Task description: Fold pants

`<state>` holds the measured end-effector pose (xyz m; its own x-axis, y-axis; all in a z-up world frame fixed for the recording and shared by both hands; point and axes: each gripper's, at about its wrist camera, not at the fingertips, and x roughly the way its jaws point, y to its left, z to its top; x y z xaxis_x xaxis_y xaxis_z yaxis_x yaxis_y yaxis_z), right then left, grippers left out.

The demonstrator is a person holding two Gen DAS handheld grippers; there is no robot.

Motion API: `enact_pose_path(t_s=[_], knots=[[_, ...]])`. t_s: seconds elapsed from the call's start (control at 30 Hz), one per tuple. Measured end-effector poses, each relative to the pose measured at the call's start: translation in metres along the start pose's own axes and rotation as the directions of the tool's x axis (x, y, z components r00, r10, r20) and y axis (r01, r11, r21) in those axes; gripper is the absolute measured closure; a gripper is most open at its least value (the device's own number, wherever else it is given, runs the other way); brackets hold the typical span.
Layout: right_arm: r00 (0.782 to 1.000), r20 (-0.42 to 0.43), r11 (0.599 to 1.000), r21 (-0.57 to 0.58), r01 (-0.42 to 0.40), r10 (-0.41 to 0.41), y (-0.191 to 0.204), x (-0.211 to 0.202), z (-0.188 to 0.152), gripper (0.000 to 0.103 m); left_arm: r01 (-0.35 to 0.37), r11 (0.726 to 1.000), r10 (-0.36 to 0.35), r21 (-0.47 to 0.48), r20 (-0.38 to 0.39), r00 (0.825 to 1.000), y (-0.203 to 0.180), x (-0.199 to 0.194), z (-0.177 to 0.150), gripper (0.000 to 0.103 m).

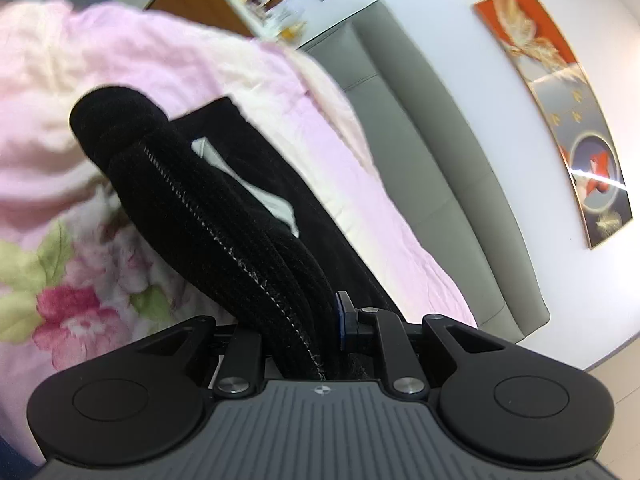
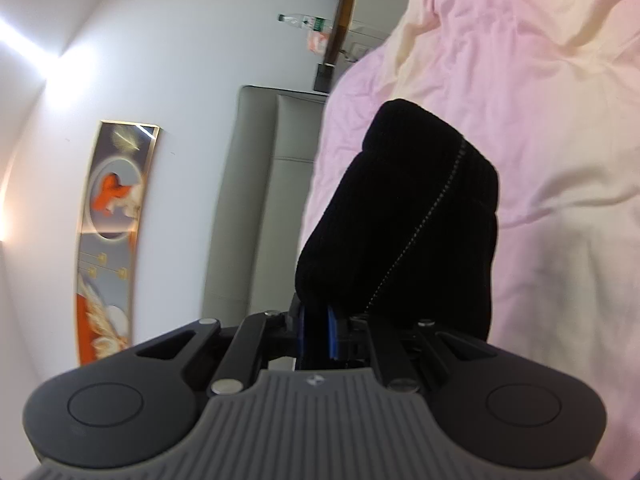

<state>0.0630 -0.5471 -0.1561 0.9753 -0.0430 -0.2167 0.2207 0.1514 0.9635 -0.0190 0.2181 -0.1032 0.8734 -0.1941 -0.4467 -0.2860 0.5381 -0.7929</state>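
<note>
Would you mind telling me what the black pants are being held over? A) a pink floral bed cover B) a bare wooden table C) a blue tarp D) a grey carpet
A: the black pants, clamped in the left gripper, hang above the pink bed cover printed with flowers.

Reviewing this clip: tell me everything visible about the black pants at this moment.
The black pants are a ribbed, corduroy-looking fabric with a pale stitched seam and a white inner lining or label showing between the layers. They are bunched and draped rather than flat. The left gripper is shut on one bundle of cloth, and the right gripper is shut on another part that stands up in a rounded fold. Behind them lies a pink floral quilt; whether the pants rest on it cannot be told.
</note>
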Motion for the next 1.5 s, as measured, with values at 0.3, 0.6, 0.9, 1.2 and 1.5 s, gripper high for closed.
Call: enact_pose_path(t_s=[0.3, 0.6, 0.9, 1.2, 1.5], knots=[[0.996, -0.040, 0.997, -0.017, 0.076, -0.077, 0.002, 0.025, -0.001, 0.097, -0.056, 0.998, 0.057, 0.027, -0.052, 0.997, -0.002, 0.031, 0.014, 0.084], [0.999, -0.037, 0.992, -0.121, 0.035, -0.040, 0.060, 0.103, -0.007, 0.097, 0.038, 0.991, -0.026, 0.125, -0.101, 0.995, -0.051, 0.109, 0.083, 0.082], [0.990, -0.057, 0.976, -0.188, 0.113, -0.126, 0.084, 0.234, -0.025, 0.097, -0.025, 0.993, 0.043, 0.112, -0.164, 0.986, -0.070, 0.183, 0.125, 0.082], [0.939, -0.095, 0.933, -0.183, 0.310, -0.331, 0.092, 0.381, -0.060, 0.088, -0.297, 0.948, 0.236, -0.111, -0.378, 0.895, -0.011, 0.319, 0.178, 0.078], [0.976, -0.090, 0.922, -0.354, 0.156, -0.200, 0.111, 0.381, -0.071, 0.070, 0.009, 0.860, -0.224, -0.510, -0.361, 0.906, 0.035, 0.286, 0.187, 0.009]])
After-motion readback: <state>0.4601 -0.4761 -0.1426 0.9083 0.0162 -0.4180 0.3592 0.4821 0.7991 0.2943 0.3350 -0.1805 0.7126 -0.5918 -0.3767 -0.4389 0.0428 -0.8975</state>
